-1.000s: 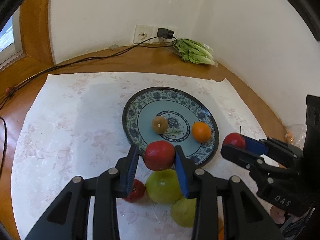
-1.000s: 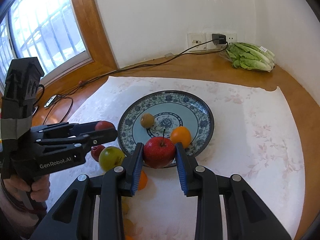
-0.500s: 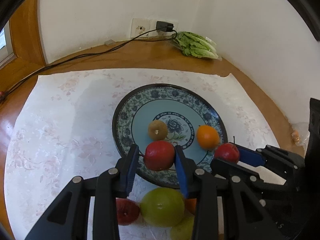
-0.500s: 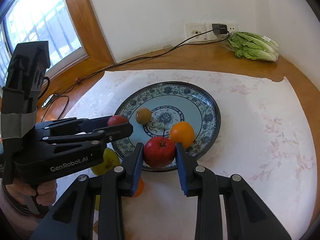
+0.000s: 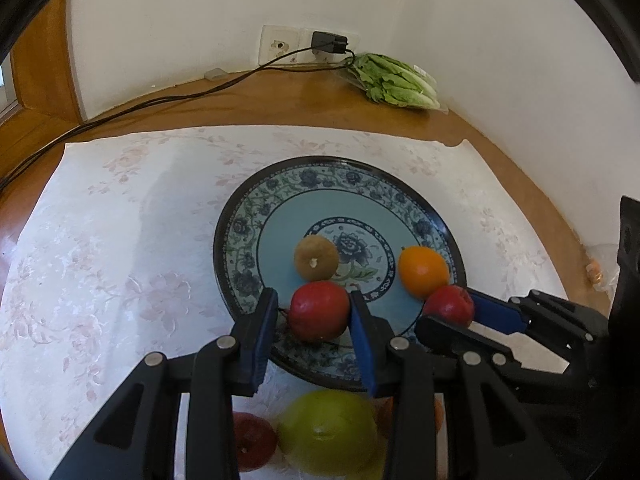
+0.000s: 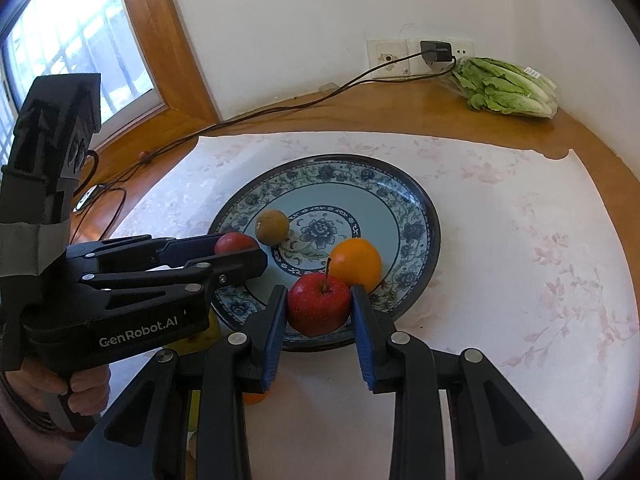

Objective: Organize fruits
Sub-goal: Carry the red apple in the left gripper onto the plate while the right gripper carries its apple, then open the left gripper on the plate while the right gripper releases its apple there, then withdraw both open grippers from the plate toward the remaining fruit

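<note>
Carrying one red fruit each, both grippers have moved forward over the plate (image 5: 240, 236) in the last second. The left gripper (image 5: 314, 320) has its jaws clamped on a red apple (image 5: 318, 311) at lower centre, over the near rim. The right gripper (image 6: 319, 312) grips a stemmed apple (image 6: 319, 303) beside the orange (image 6: 355, 265), with the kiwi (image 6: 272, 227) farther in. Both look ready for release; a green apple (image 5: 326, 434) and others wait on the worktop.
</note>
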Action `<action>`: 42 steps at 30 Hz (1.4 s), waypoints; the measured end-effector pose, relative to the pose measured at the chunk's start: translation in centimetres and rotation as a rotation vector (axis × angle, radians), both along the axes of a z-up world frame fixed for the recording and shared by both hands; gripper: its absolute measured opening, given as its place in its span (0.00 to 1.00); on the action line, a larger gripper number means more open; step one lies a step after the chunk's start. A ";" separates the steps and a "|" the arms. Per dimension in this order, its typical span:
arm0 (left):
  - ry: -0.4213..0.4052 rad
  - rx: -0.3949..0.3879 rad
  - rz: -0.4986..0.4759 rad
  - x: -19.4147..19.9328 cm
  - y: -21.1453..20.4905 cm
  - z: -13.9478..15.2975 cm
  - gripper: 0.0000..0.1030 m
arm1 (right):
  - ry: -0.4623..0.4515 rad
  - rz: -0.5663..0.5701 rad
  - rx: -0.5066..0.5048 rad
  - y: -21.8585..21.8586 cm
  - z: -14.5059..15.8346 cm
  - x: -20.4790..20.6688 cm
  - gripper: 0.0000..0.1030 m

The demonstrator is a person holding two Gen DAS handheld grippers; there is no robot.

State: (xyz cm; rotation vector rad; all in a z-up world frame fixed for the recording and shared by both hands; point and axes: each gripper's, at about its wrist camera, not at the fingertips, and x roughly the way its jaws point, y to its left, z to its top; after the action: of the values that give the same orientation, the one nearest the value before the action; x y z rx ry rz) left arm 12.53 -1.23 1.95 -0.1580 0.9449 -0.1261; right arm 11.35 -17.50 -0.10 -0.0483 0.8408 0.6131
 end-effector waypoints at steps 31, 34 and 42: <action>-0.006 -0.036 -0.010 -1.6 0.5 1.3 0.50 | 0.000 -0.021 0.018 -0.4 0.1 -0.1 0.44; -0.017 -0.027 -0.005 -2.2 0.7 1.9 0.52 | -0.012 -0.022 0.021 -0.6 0.6 -0.6 0.45; -0.040 -0.029 0.035 -4.5 2.4 3.2 0.53 | -0.015 -0.036 0.058 -1.6 1.7 -2.3 0.46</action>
State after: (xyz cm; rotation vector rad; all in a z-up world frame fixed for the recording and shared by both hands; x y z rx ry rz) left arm 8.04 1.20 5.14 -0.1982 0.8999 -0.1107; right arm 9.05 -19.13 1.59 0.0149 0.8076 0.6021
